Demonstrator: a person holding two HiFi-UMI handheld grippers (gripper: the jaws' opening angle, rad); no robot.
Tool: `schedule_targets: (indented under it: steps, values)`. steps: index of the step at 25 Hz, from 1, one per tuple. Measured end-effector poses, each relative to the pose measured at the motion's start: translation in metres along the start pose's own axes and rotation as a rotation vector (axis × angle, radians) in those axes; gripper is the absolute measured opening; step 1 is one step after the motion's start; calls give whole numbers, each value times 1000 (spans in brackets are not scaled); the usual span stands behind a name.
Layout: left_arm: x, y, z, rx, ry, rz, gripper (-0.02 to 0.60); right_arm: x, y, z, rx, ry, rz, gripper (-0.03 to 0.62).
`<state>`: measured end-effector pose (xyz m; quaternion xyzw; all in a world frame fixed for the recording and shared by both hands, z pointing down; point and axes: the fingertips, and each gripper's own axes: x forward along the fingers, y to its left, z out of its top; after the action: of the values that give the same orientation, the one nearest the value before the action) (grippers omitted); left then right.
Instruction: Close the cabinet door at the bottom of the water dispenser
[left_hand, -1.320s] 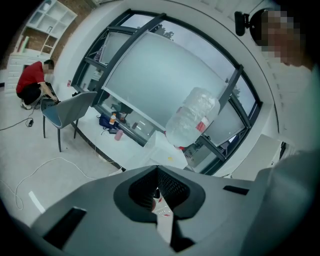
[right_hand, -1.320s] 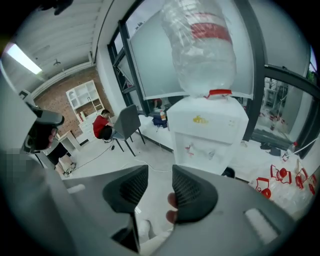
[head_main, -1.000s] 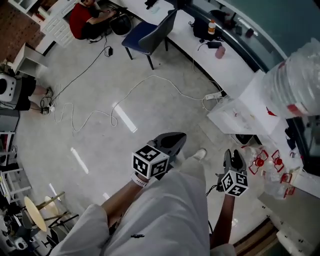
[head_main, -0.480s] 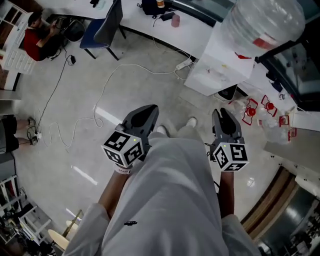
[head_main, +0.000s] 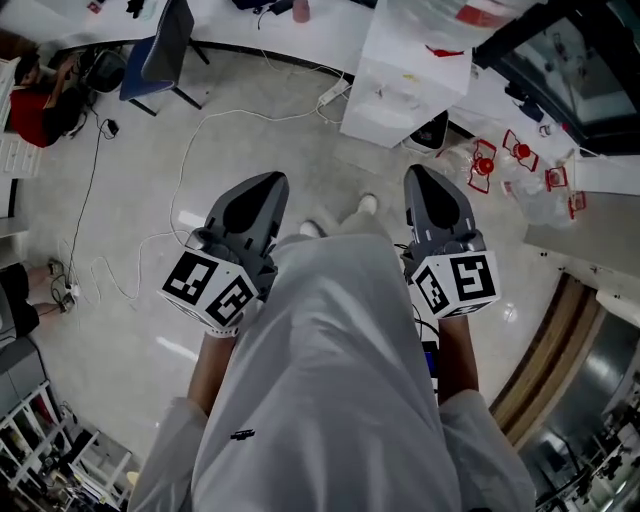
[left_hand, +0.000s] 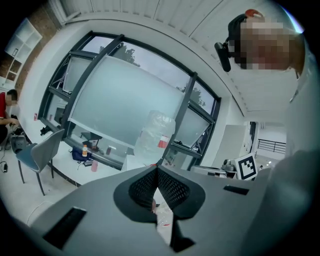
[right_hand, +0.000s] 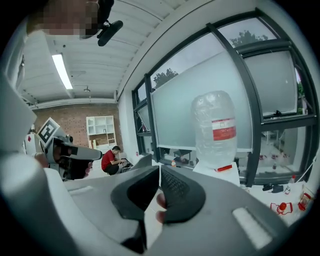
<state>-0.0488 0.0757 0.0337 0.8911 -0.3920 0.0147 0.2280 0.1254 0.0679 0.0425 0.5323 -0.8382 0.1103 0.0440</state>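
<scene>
The white water dispenser (head_main: 405, 75) stands at the top of the head view, a dark opening (head_main: 431, 131) showing at its base; the cabinet door itself I cannot make out. Its clear bottle (right_hand: 216, 127) rises ahead in the right gripper view, and the bottle (left_hand: 155, 132) shows in the left gripper view too. Both grippers are held up over the floor, well short of the dispenser. My left gripper (head_main: 257, 181) is shut and empty. My right gripper (head_main: 418, 172) has just been closing; its tips meet with nothing between them.
Clear bottles with red caps (head_main: 520, 170) lie on the floor right of the dispenser. A power strip with a white cable (head_main: 335, 93) runs left of it. A blue chair (head_main: 160, 50) and a white counter (head_main: 250, 25) stand at top left, near a seated person in red (head_main: 30, 105).
Both grippers have come up and look larger in the head view. The dispenser has slid from the right edge to the top middle of that view.
</scene>
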Motion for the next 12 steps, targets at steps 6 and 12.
schedule_targets:
  steps: [6, 12]
  values:
    - [-1, -17, 0, 20, 6, -46, 0, -17, 12, 11, -37, -30, 0, 15]
    - [1, -23, 3, 34, 5, -66, 0, -19, 12, 13, -26, -50, -15, 15]
